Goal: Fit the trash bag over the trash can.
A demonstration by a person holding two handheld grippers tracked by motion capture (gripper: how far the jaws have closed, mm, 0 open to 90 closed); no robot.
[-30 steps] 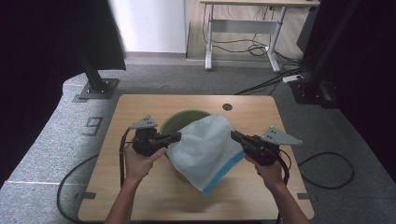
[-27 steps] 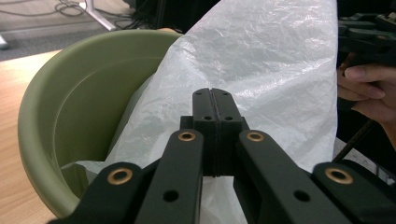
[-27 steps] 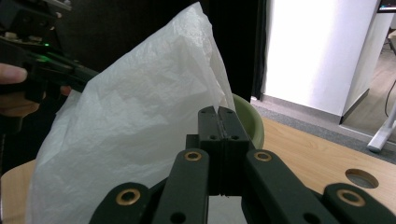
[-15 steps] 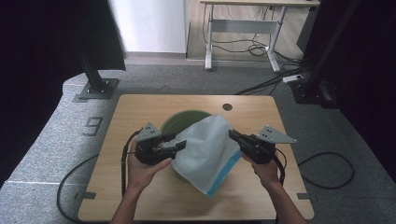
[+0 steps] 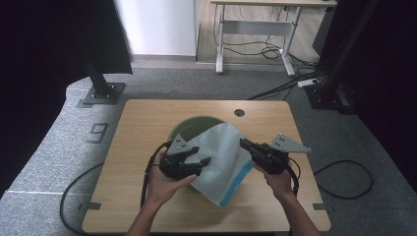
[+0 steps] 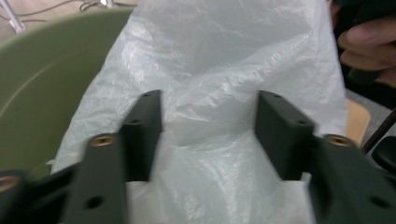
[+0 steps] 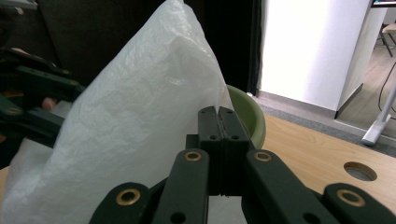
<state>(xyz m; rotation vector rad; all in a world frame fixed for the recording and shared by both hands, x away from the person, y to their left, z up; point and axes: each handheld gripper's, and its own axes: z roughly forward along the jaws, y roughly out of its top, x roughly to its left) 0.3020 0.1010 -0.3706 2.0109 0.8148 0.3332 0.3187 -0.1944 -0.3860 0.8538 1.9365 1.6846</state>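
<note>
A white plastic bag (image 5: 221, 157) with a blue bottom edge lies half over a green bowl (image 5: 192, 125) on the wooden table (image 5: 142, 123). My left gripper (image 5: 204, 160) is at the bag's left side. In the left gripper view its jaws stand apart around a raised fold of the bag (image 6: 210, 70), with the bowl (image 6: 42, 84) to the left. They have just been closing and the pads do not press the film. My right gripper (image 5: 243, 143) is shut on the bag's right edge. In the right gripper view the bag (image 7: 140, 121) rises left of the jaws (image 7: 218, 112), with the bowl (image 7: 247, 116) behind.
A round cable hole (image 5: 239, 112) sits in the table top at the back right. Cables trail from both grippers off the table's sides. A desk frame (image 5: 255, 29) and loose cords stand on the floor beyond the table.
My left gripper let go of the bag's left edge, opened, and moved right and toward the table's near edge. The bag has sagged lower. The right gripper has stayed put.
</note>
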